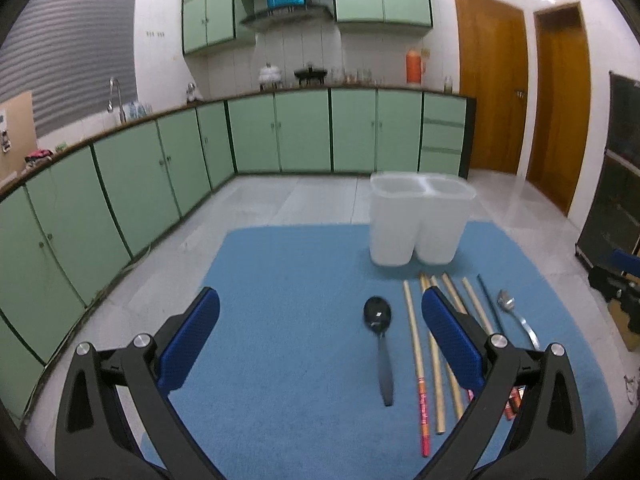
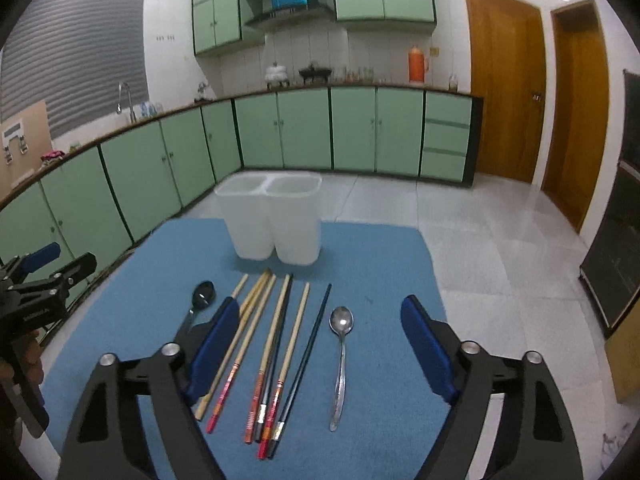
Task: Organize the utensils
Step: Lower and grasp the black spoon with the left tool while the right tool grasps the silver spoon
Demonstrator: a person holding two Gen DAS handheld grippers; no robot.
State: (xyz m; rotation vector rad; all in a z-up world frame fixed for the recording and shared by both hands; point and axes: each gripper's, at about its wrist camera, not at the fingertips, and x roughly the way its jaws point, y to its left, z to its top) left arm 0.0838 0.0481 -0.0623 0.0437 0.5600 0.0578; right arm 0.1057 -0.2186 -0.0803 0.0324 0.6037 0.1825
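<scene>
While both grippers hang spread wide and empty, the utensils lie untouched.
Left gripper (image 1: 320, 336) and right gripper (image 2: 320, 344) hover over the blue mat (image 2: 380, 260); chopsticks (image 2: 276, 344), black spoon (image 2: 202, 296) and metal spoon (image 2: 341, 344) lie before the white two-compartment holder (image 2: 276, 220).

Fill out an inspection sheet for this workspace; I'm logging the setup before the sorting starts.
Surface: blue mat on a pale tiled floor.
Job's things: white two-compartment holder upright at the mat's far side, nothing visible in it; black spoon, chopsticks and metal spoon lie side by side in front of it.
Clutter: nothing seen on the mat.
Grippers: left gripper and right gripper both open, fingers holding nothing, above the mat.
Cables: nothing seen.
Surroundings: green kitchen cabinets, wooden doors, orange thermos on the counter.
</scene>
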